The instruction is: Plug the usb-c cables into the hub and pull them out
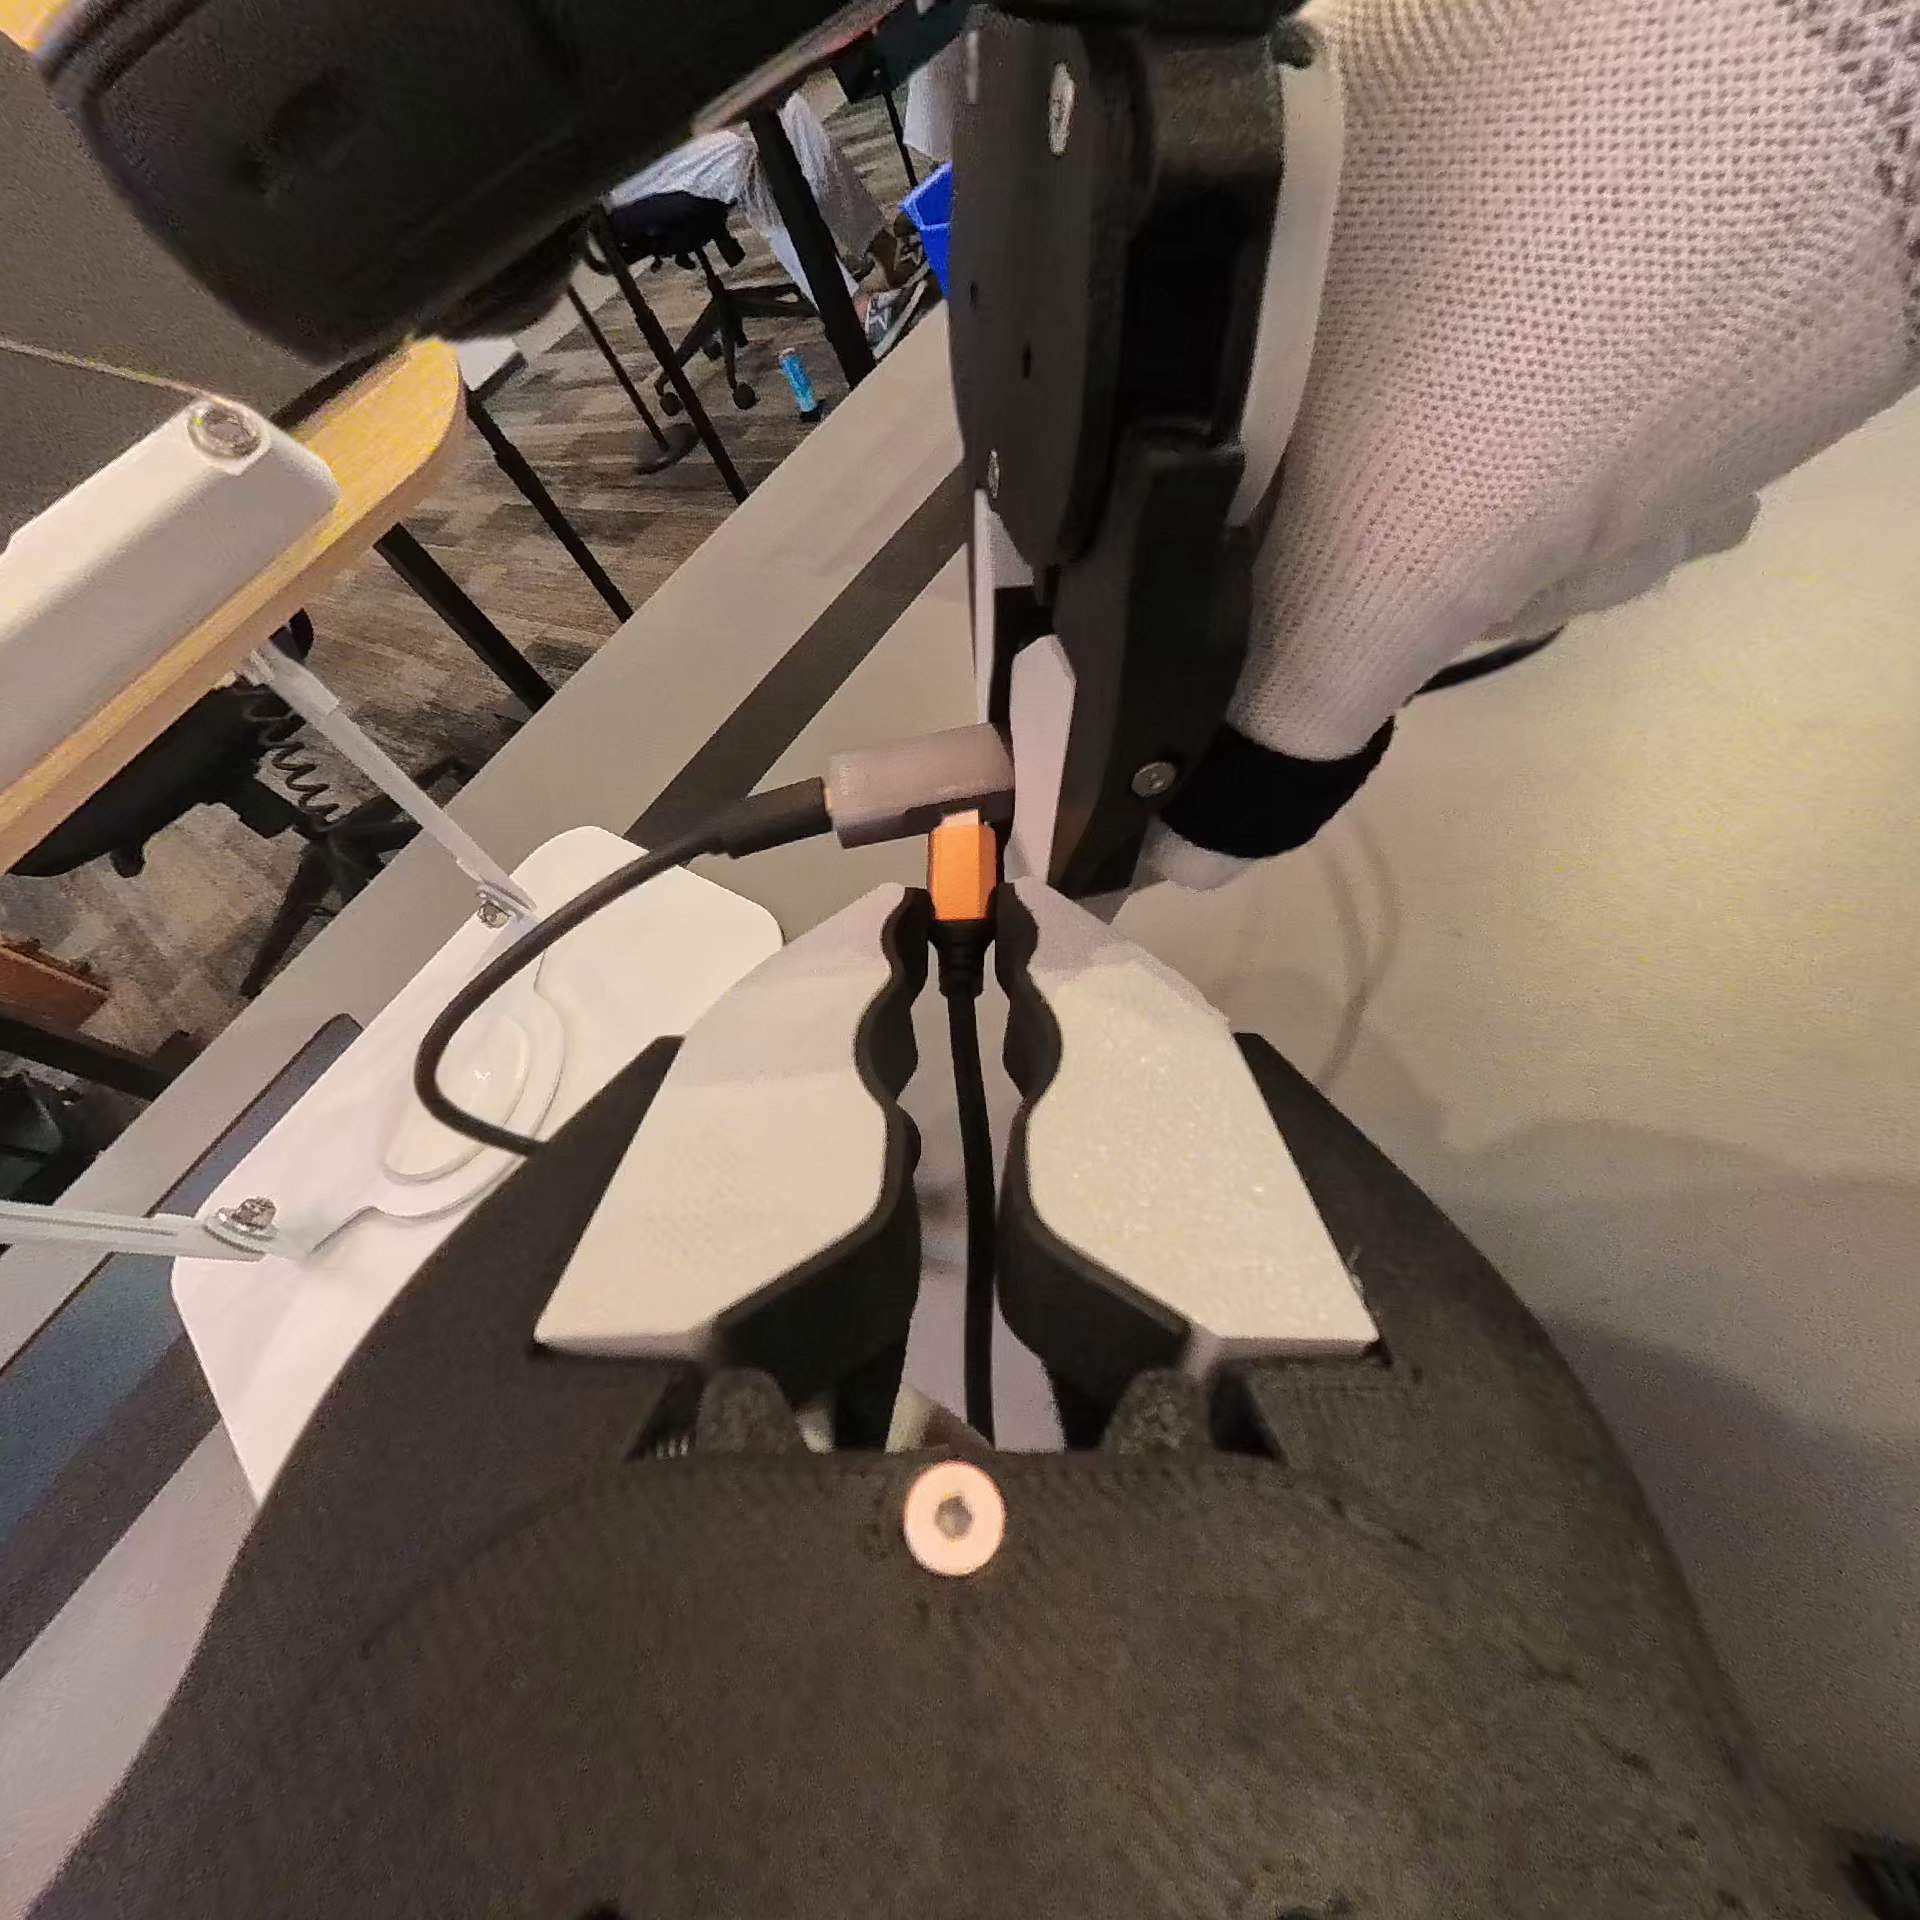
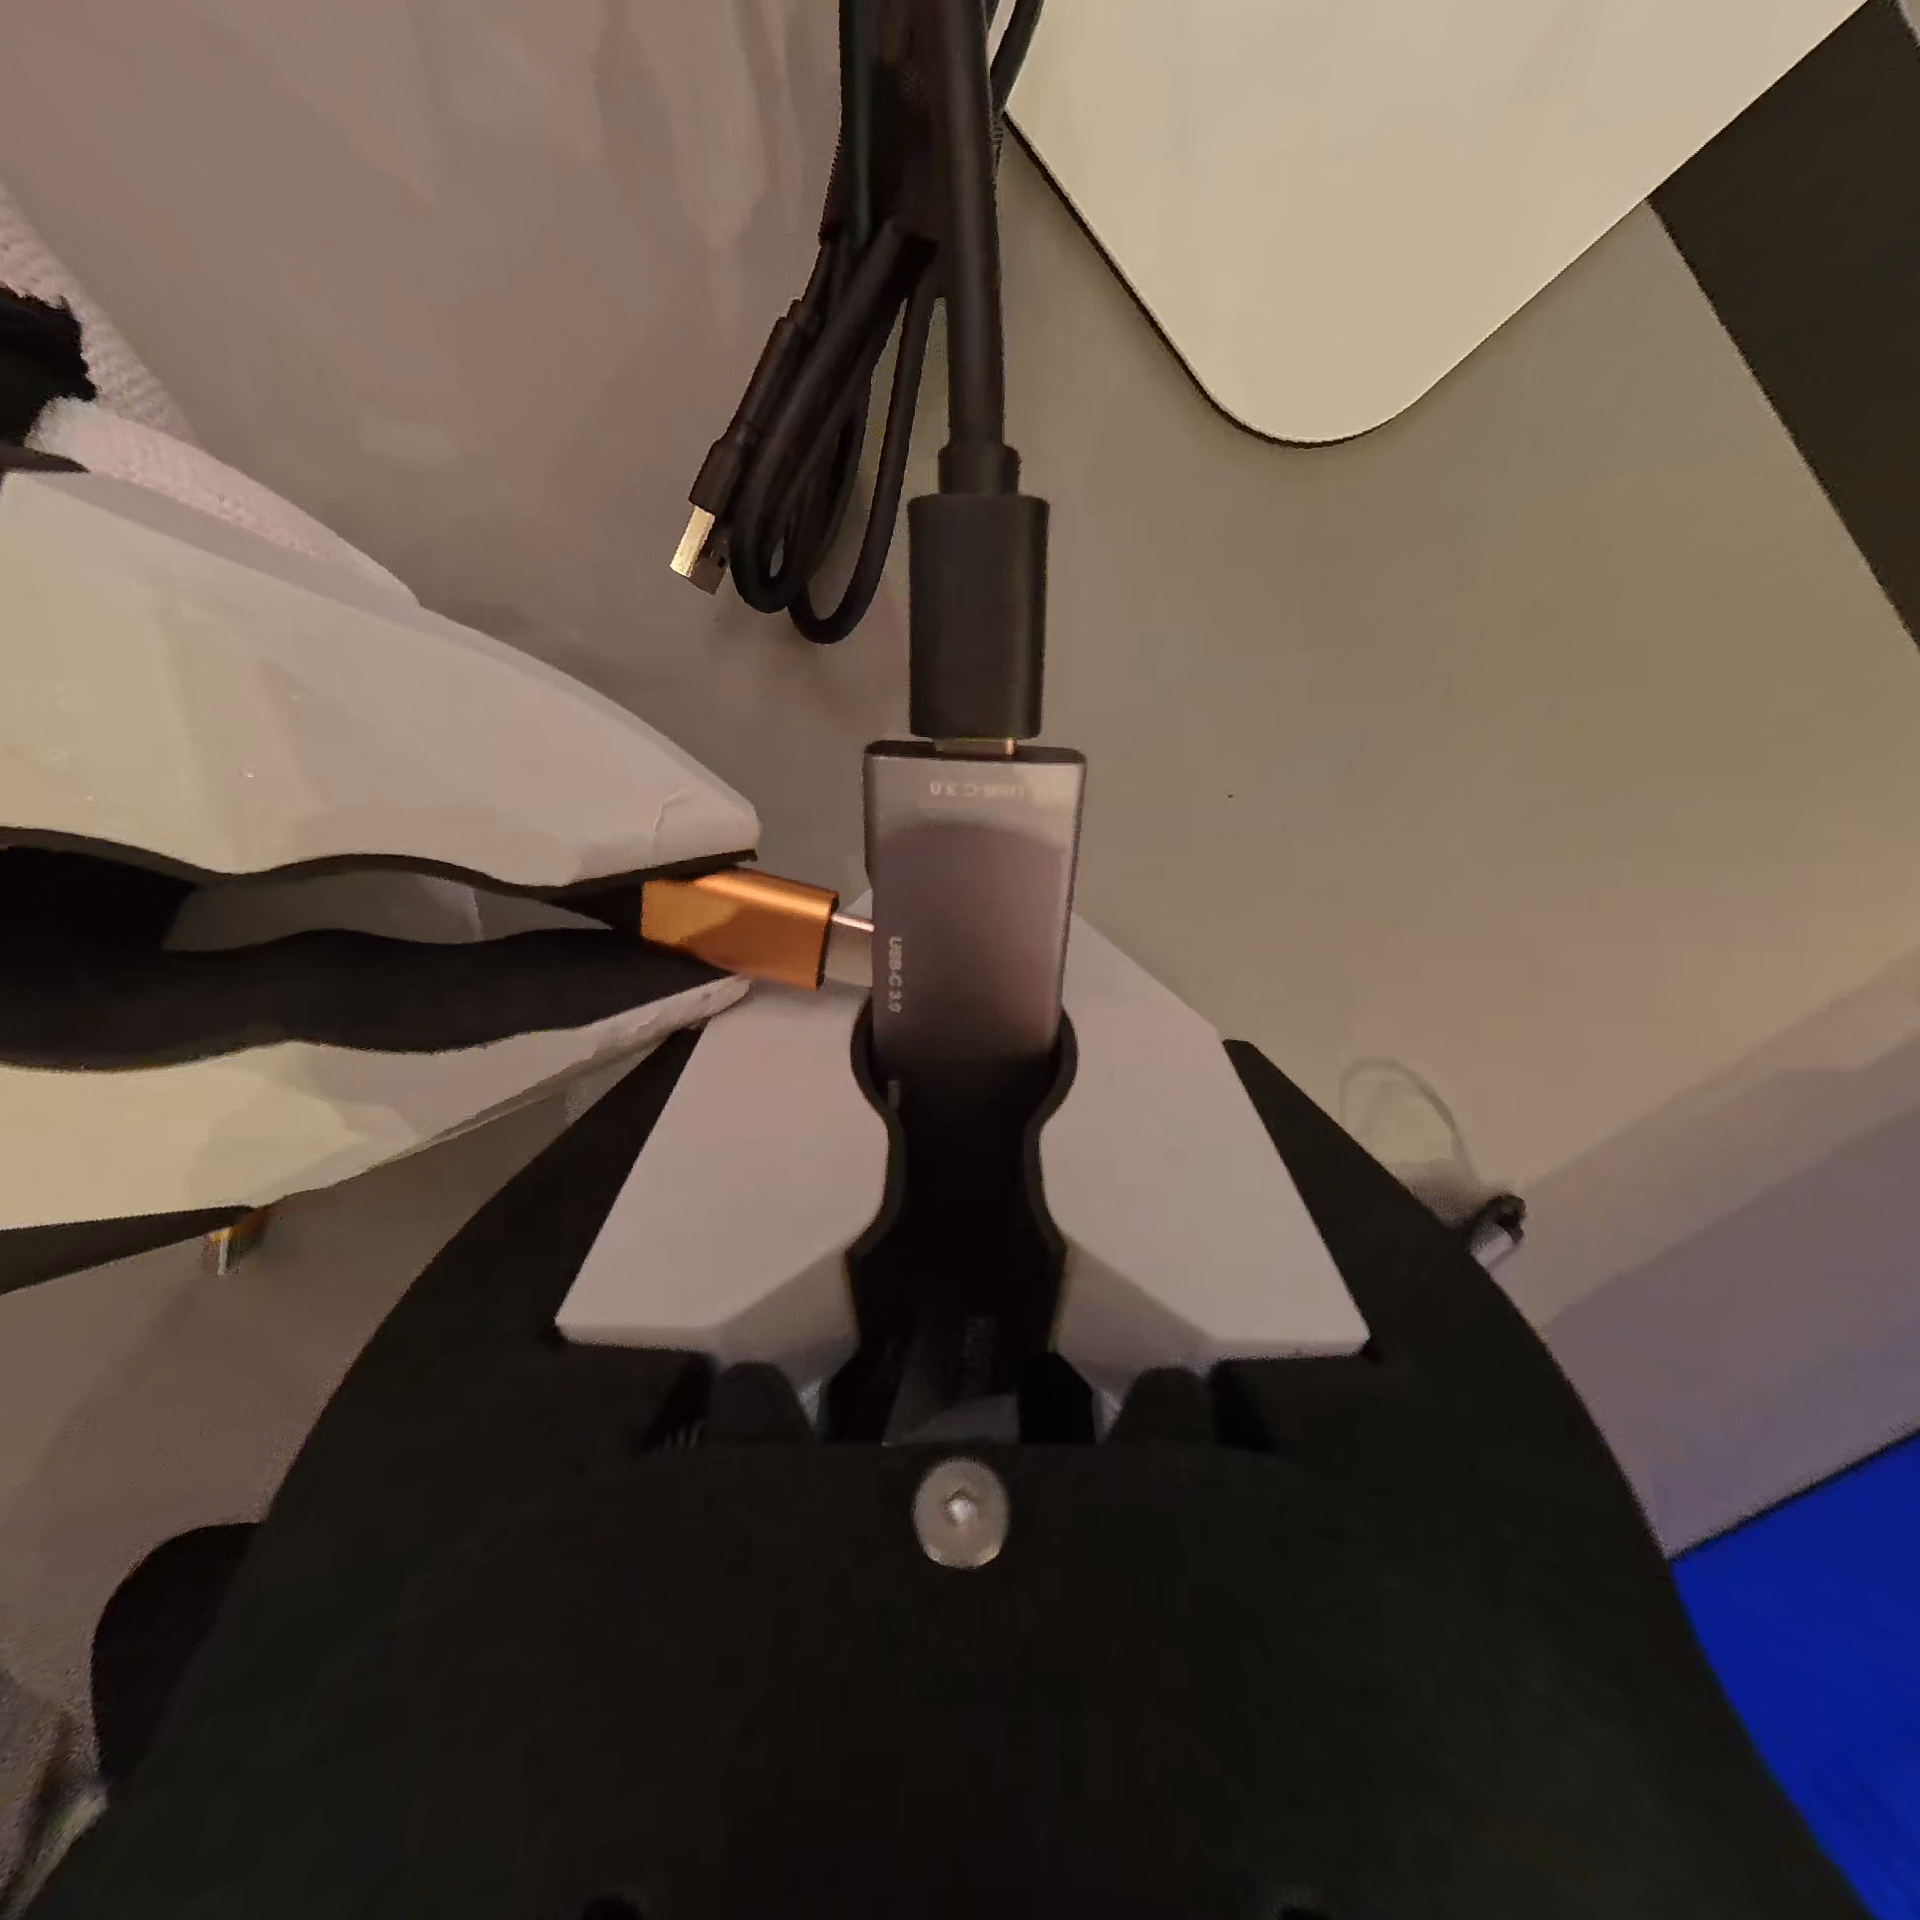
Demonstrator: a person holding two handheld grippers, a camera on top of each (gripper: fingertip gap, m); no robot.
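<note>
Orange plug: orange metal USB-C plug pinched at left gripper tips, metal tip touching hub's side port.
Grey hub: slim grey metal hub clamped in right gripper, black cable plug seated in far end.
Loose cable: coiled black cable beyond hub.

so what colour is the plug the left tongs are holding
Orange plug, clearest in the right wrist view.
</note>
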